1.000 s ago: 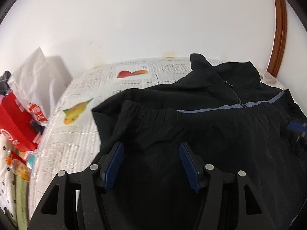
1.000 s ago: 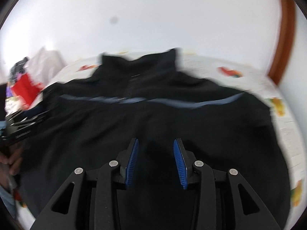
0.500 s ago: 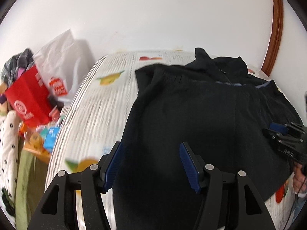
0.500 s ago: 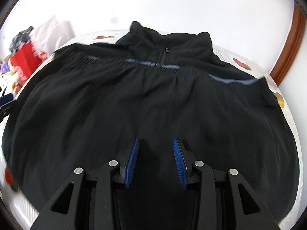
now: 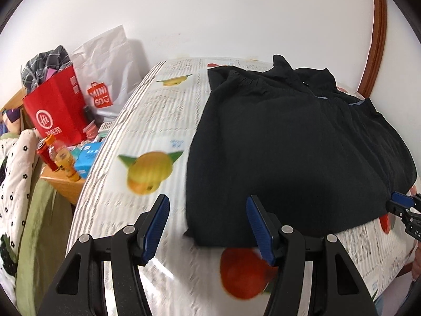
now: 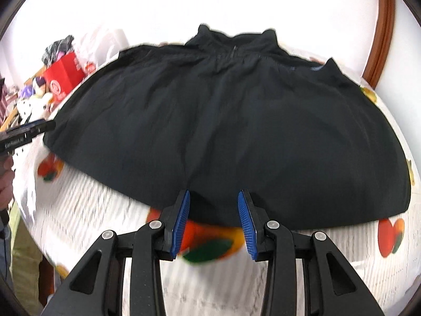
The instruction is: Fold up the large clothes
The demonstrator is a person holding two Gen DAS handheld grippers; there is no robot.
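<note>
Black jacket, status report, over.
Left hand-held gripper open, empty. Right hand-held gripper open, empty. Black jacket folded on bed. Nothing in the way.

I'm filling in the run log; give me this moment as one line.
jacket: folded, flat on bed | left gripper: open, empty, at near left corner | right gripper: open, empty, at near edge

A jacket (image 6: pixel 226 121) lies spread across the middle of the bed (image 6: pixel 86 210), collar toward the wall at the top of the frame. Left of the bed, at the frame's left edge, a paper bag (image 5: pixel 56 110) stands before a plastic bag (image 5: pixel 105 63), with bottles (image 5: pixel 56 156) in front.
</note>
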